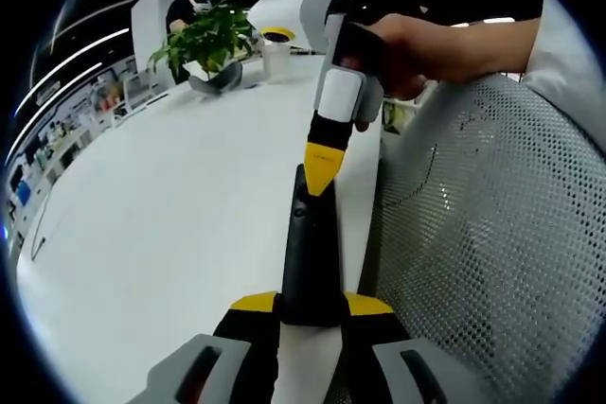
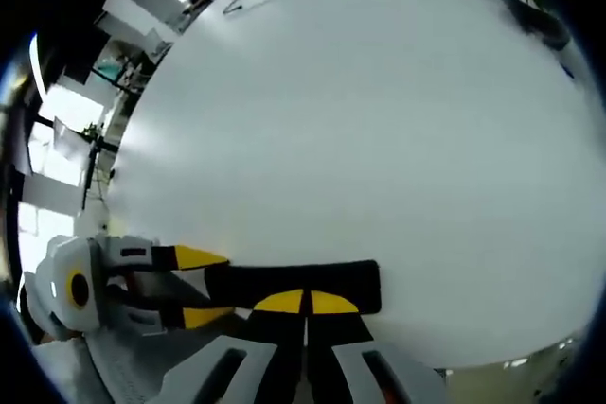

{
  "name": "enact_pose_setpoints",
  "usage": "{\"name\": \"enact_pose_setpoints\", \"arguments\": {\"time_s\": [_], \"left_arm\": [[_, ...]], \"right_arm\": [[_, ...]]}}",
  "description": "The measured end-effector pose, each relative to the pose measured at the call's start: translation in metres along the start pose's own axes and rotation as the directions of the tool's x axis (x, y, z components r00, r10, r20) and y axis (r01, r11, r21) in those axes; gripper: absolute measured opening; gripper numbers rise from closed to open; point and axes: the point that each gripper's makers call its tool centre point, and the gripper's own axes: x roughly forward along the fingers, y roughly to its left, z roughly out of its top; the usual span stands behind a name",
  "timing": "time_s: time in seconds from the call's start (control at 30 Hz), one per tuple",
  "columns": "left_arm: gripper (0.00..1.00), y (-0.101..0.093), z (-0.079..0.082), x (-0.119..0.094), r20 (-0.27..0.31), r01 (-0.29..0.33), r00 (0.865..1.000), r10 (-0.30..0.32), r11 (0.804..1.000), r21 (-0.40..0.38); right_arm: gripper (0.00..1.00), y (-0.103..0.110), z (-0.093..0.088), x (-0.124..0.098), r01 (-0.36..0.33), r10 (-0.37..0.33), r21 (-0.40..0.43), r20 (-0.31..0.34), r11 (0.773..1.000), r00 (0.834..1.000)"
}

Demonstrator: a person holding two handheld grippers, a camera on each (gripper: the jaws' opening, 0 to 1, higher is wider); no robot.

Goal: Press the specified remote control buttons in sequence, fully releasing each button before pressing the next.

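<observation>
Between my left gripper's [image 1: 312, 314] yellow-tipped jaws sat the near end of the black remote [image 1: 308, 253], clamped; its long axis ran straight away from me along the white tabletop's [image 1: 161, 234] edge. My right gripper [image 1: 322, 166] met its far end from the opposite side, jaws pinched together, tips touching the face. In the right gripper view the remote [image 2: 294, 287] lay crosswise just beyond those tips.

black remote control [image 1: 308, 253], yellow-tipped right gripper [image 1: 322, 166] — white table [image 1: 161, 205], green plant [image 1: 210, 40], grey mesh chair [image 1: 492, 224]
</observation>
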Motion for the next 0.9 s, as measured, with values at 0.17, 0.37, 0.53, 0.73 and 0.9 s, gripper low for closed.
{"name": "enact_pose_setpoints", "arguments": {"time_s": [0.17,0.37,0.53,0.73,0.9], "left_arm": [[0.24,-0.0002,0.0000,-0.0001,-0.002,0.001,1.000,-0.001,1.000,0.002],[0.24,-0.0005,0.0002,-0.0003,0.000,0.005,1.000,-0.005,1.000,0.005],[0.23,-0.0001,0.0001,-0.0002,-0.004,0.007,1.000,-0.007,1.000,0.007],[0.23,-0.0001,0.0003,0.0002,-0.012,0.008,1.000,-0.008,1.000,0.009],[0.23,-0.0022,0.0012,0.0008,-0.016,0.012,1.000,-0.012,1.000,0.013]], "right_arm": [[0.00,-0.0002,0.0004,0.0005,-0.012,0.012,0.015,0.008,1.000,1.000],[0.00,0.0005,0.0002,0.0009,-0.005,0.005,0.011,-0.001,1.000,1.000],[0.00,-0.0002,0.0006,0.0008,-0.005,0.005,0.010,0.004,1.000,1.000],[0.00,0.0011,0.0010,0.0001,-0.016,0.016,0.025,0.001,1.000,1.000],[0.00,0.0064,0.0032,-0.0014,-0.014,0.014,-0.023,0.017,1.000,1.000]]}}
